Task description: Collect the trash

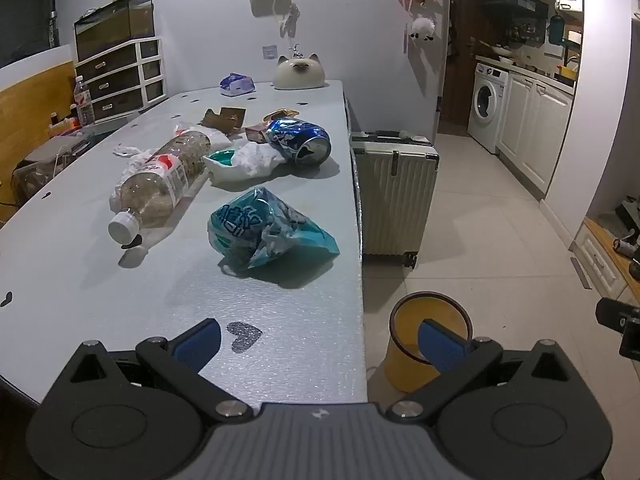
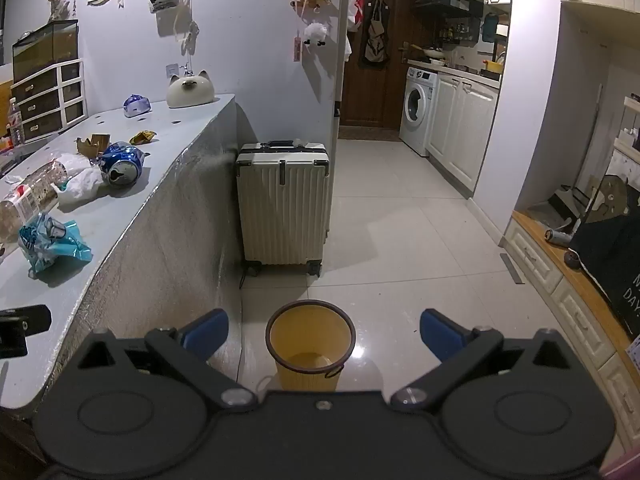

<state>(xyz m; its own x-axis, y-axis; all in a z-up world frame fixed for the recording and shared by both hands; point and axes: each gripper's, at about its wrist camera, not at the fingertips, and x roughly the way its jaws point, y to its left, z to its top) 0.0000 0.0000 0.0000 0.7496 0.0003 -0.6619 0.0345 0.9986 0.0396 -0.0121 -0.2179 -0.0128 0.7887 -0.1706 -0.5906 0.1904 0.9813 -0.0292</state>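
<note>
Trash lies on the grey table (image 1: 80,280): a crumpled teal wrapper (image 1: 268,230), a clear plastic bottle (image 1: 160,182) on its side, a crushed blue can (image 1: 300,140), white crumpled paper (image 1: 248,162) and brown cardboard scraps (image 1: 224,118). A yellow bin (image 1: 424,344) stands on the floor beside the table's near corner. My left gripper (image 1: 320,344) hovers open over the table's near edge, nothing between its fingers. In the right wrist view my right gripper (image 2: 324,334) is open above the yellow bin (image 2: 310,340), with the teal wrapper (image 2: 50,242) and the can (image 2: 122,164) off to the left.
A pale suitcase (image 2: 284,204) stands on the tiled floor against the table's end. A cat-shaped ornament (image 1: 298,74) and a purple tissue pack (image 1: 237,84) sit at the table's far end. Drawers (image 1: 120,80) line the left wall. A washing machine (image 2: 418,110) and cabinets lie further back.
</note>
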